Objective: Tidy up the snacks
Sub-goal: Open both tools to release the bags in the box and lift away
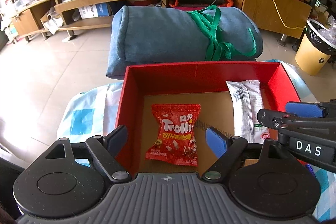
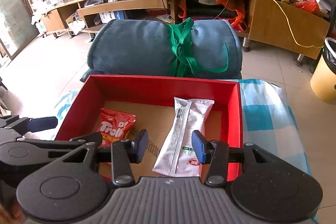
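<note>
From my seat both grippers hang over the red box (image 1: 210,71) with nothing in them: the left gripper (image 1: 168,136) has its jaws spread wide either side of the red Trolli gummy bag (image 1: 175,135), pads not touching it, and the right gripper (image 2: 170,145) stands with a clear gap between its pads, the silver snack bar wrapper (image 2: 187,135) lying loose below. Both snacks lie flat on the box's cardboard floor – the gummy bag toward the left wall, the silver wrapper along the right wall, well apart. I judge the placing of these two as done. What is left I cannot say – no other snacks show on the blue-and-white checked cloth (image 2: 262,114) beside the box, and the grippers' bodies hide the near edge of the box and whatever lies closer to me. Beyond sits a rolled blue cushion (image 1: 168,35) tied with green strap, then a cluttered wooden TV stand (image 2: 147,3).
</note>
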